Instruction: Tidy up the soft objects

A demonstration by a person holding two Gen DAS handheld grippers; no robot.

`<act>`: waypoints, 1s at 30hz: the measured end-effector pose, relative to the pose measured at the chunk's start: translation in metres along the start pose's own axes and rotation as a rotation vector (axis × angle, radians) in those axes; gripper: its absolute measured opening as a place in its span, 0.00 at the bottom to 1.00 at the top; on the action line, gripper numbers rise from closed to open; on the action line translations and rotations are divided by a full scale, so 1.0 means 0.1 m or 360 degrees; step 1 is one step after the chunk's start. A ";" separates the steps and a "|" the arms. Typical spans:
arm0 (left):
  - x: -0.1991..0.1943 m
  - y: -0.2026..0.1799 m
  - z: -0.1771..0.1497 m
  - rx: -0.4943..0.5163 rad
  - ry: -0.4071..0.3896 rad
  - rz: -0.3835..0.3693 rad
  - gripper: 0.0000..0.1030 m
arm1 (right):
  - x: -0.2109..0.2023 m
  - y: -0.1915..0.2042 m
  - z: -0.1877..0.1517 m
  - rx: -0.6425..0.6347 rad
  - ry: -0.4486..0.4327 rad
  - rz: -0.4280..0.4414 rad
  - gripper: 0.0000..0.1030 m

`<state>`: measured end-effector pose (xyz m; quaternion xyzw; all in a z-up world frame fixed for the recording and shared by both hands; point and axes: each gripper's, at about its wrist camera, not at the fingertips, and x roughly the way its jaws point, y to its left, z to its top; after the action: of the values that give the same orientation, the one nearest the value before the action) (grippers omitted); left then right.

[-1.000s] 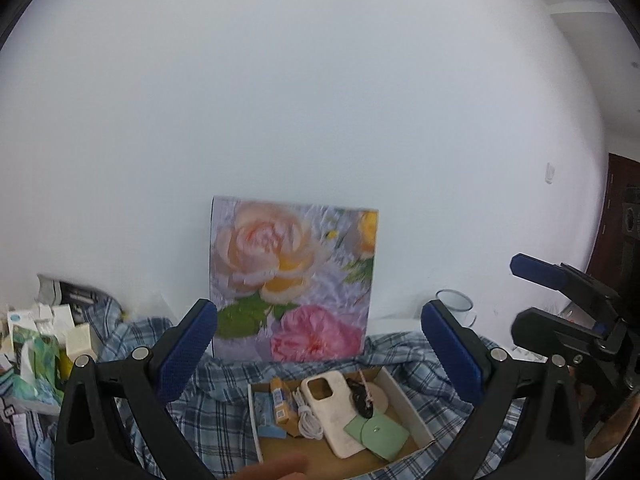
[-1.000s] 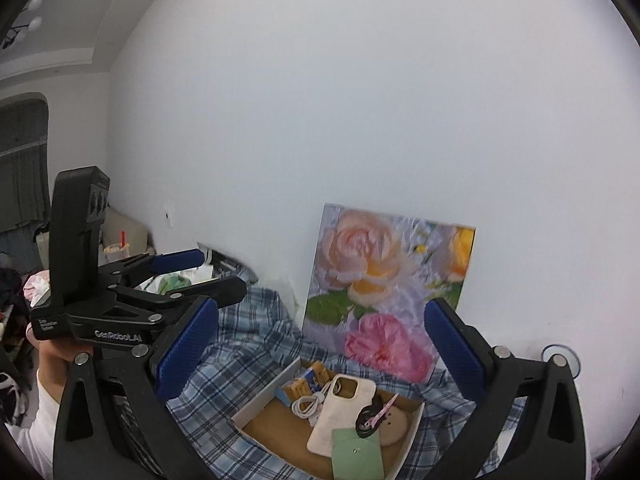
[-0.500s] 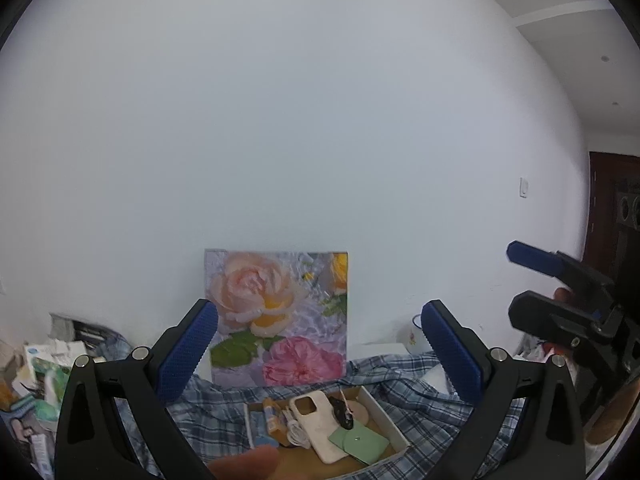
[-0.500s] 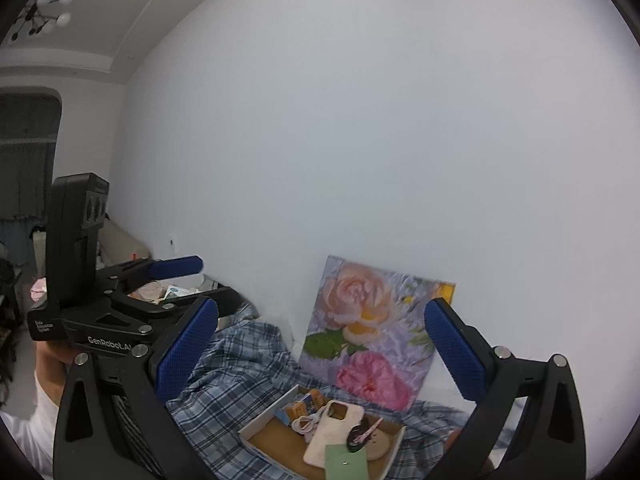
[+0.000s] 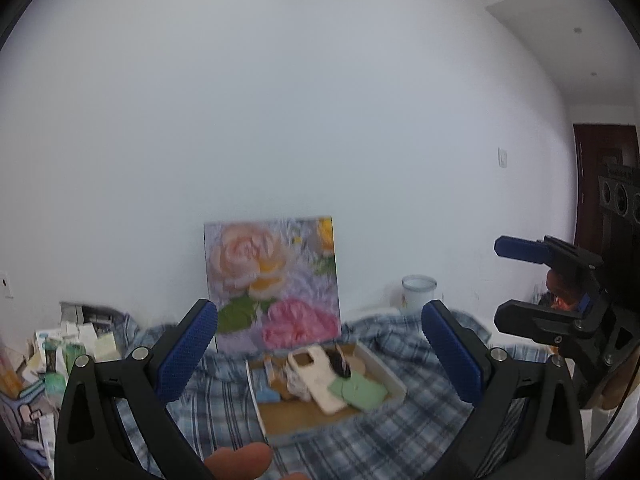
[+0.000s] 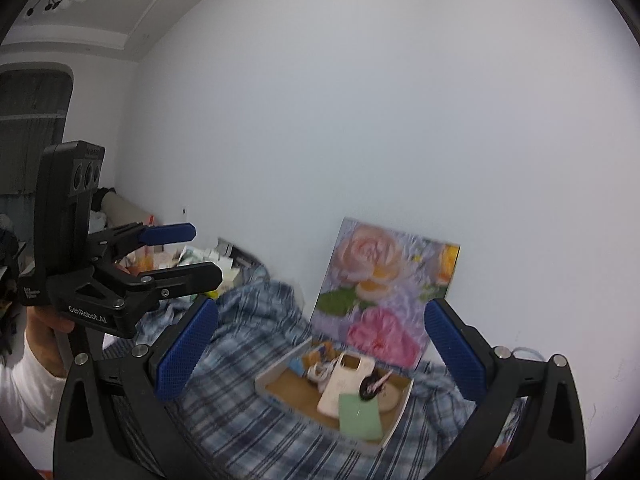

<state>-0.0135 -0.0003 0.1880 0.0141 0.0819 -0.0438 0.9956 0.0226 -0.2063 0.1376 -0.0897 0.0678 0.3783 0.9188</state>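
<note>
One shallow cardboard box [image 5: 394, 380] lies on a blue plaid cloth [image 5: 224, 404] spread over the table, just in front of a rose painting [image 5: 272, 280] leaning on the white wall. Inside the box a cream phone case [image 5: 316, 372] lies across the middle, with a green soft square [image 5: 358, 392] overlapping its near end, a small black item [image 5: 340, 362] beside it, a white coiled cable [image 6: 318, 372] and small blue and orange packets [image 5: 268, 394] at the left end; the rest of the brown floor is bare. A white mug [image 5: 418, 294] stands behind the cloth to the right, and a heap of small cartons [image 5: 60, 356] sits at the far left.

Both grippers hang in the air above the table, well apart from the box. The left gripper [image 5: 320, 356] has its jaws spread wide and holds nothing; the right gripper [image 6: 320, 354] is likewise wide apart and empty.

Compared with half a second ago, the box and painting appear larger and nearer in both wrist views, and the picture is more blurred.
</note>
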 end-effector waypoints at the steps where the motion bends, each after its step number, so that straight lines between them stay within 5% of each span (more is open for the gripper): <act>1: 0.00 -0.01 -0.07 0.0006 0.0015 0.0000 1.00 | 0.01 0.02 -0.09 0.0000 0.0008 0.0005 1.00; 17: 0.28 -0.07 -1.16 -0.0042 0.0245 -0.0064 1.00 | 0.26 -0.09 -1.17 0.0167 0.0160 -0.0153 1.00; 21: 0.37 -0.21 -1.36 0.0051 0.0300 -0.0019 1.00 | 0.39 -0.04 -1.36 0.0096 0.0239 -0.0139 1.00; 30: 0.59 -0.14 -1.62 -0.0003 0.0425 0.0007 1.00 | 0.52 -0.05 -1.57 0.0130 0.0332 -0.0077 1.00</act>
<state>0.0167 -0.0133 0.0180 0.0192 0.2138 -0.0392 0.9759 0.0541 -0.2083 -0.0252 -0.0927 0.1763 0.3416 0.9185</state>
